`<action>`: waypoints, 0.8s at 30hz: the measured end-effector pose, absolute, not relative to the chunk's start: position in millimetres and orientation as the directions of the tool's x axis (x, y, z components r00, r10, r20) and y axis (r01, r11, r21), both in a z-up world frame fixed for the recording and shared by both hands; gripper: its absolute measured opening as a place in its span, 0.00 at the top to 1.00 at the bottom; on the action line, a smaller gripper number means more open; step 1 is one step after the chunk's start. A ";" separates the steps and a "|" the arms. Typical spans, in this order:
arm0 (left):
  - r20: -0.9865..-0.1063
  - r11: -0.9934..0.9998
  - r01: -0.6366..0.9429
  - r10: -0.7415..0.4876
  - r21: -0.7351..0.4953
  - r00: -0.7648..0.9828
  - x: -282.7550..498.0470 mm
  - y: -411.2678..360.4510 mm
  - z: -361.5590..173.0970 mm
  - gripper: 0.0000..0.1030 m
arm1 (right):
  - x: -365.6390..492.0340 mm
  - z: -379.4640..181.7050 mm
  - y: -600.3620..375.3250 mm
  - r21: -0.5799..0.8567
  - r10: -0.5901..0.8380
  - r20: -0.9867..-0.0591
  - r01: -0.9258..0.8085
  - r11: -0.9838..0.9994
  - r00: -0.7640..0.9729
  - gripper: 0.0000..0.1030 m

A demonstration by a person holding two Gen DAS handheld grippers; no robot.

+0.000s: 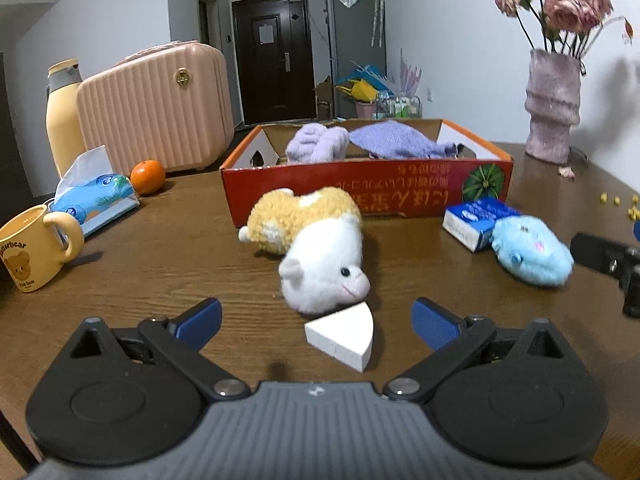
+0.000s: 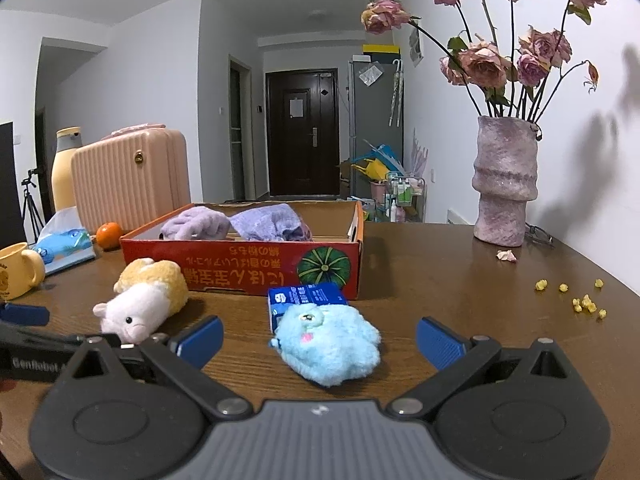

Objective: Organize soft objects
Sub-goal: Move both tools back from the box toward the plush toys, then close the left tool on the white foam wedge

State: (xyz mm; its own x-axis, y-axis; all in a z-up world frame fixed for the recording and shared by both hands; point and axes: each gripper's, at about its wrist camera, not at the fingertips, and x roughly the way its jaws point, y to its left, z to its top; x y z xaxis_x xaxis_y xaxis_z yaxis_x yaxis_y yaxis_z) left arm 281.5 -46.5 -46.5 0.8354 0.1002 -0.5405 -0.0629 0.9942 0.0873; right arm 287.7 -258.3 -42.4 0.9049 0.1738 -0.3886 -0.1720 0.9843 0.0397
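Before the red box [image 1: 366, 190], which already holds purple cloths [image 1: 400, 140], I keep the left gripper [image 1: 316, 318] spread toward the hamster plush [image 1: 316, 252] and the right gripper [image 2: 320, 338] spread around the blue plush [image 2: 330, 344], ready for loading.

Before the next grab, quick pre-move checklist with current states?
1. Left gripper jaws open, empty: ok.
2. Right gripper jaws open, empty: ok.
3. Blue plush centred between the right jaws: ok.
4. Hamster plush clear for the left: not ok, white wedge block lies against its nose.
5. Red box has room: ok, right end bare beside the purple cloths.
6. Blue plush free of the blue carton: cannot tell, they touch.
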 end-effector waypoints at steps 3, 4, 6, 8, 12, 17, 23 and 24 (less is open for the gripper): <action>-0.547 0.994 -0.061 0.102 0.092 0.831 282.6 -48.0 -49.4 0.00 | 287.5 -43.7 -261.2 0.046 0.173 -0.395 -0.168 0.985 0.902 0.00; -0.550 0.994 -0.062 0.100 0.088 0.829 283.0 -47.3 -49.9 0.00 | 287.8 -44.0 -262.0 0.048 0.171 -0.398 -0.166 0.985 0.901 0.00; -0.558 0.995 -0.065 0.098 0.079 0.824 284.7 -45.3 -51.4 0.00 | 287.7 -44.3 -263.2 0.053 0.171 -0.400 -0.163 0.985 0.901 0.00; -0.571 0.995 -0.066 0.095 0.070 0.816 287.4 -43.6 -53.7 0.00 | 287.3 -44.1 -264.0 0.057 0.173 -0.398 -0.164 0.985 0.901 0.00; -0.602 0.998 -0.055 0.068 0.040 0.796 293.9 -40.5 -58.5 0.00 | 286.8 -43.8 -264.2 0.058 0.174 -0.395 -0.164 0.985 0.902 0.00; -0.634 0.998 -0.061 0.063 0.025 0.771 301.8 -36.8 -64.3 0.00 | 288.0 -44.1 -264.7 0.059 0.170 -0.399 -0.160 0.985 0.901 0.00; -0.643 0.998 -0.050 0.056 0.027 0.764 306.4 -37.6 -66.1 0.11 | 291.7 -47.5 -263.8 0.051 0.158 -0.415 -0.151 0.987 0.896 0.00; -0.649 0.999 -0.044 0.046 0.020 0.760 307.2 -37.3 -66.8 0.17 | 292.2 -48.0 -263.6 0.050 0.156 -0.418 -0.149 0.988 0.895 0.00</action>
